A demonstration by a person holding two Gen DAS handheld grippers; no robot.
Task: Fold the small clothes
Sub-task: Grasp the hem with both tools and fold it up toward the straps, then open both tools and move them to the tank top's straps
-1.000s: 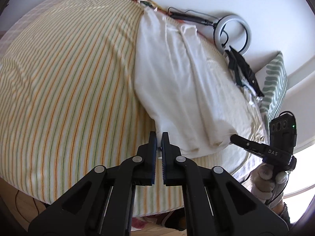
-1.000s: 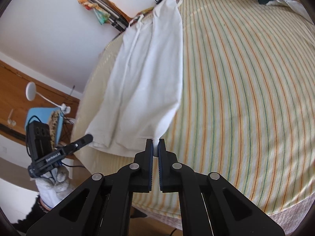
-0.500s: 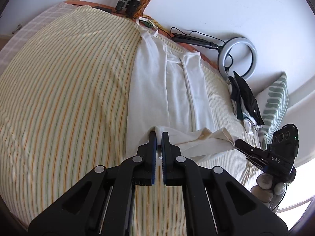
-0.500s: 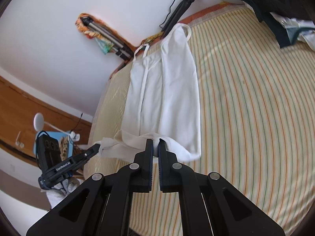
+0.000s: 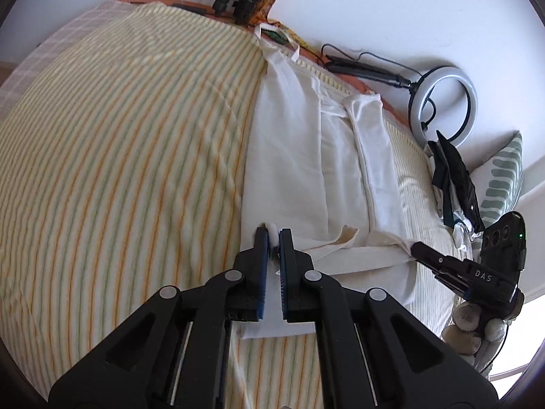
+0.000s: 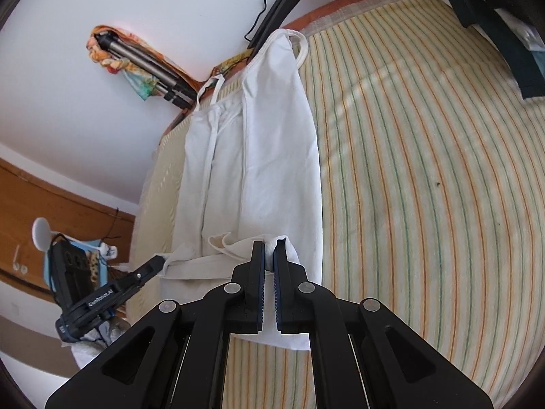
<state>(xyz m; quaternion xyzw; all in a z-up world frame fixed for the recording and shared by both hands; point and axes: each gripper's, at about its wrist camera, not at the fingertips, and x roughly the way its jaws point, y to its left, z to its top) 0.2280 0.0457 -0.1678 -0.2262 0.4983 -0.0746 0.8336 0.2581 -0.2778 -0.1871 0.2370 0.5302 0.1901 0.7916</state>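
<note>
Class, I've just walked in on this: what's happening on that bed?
A person holding a gripper in each hand is folding a white cotton tank top on the striped bedsheet. The left gripper and right gripper each pinch a bottom corner, with the hem doubled up over the body. The left fingers have just been easing apart, cloth between them.

bedroom, striped bed (image 5: 119, 156), pillow (image 5: 504, 177)

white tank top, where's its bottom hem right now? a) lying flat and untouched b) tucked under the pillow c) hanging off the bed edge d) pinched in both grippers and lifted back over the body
d: the left gripper and right gripper each pinch a hem corner of the white tank top, folded back over its body on the striped bedsheet.
</note>
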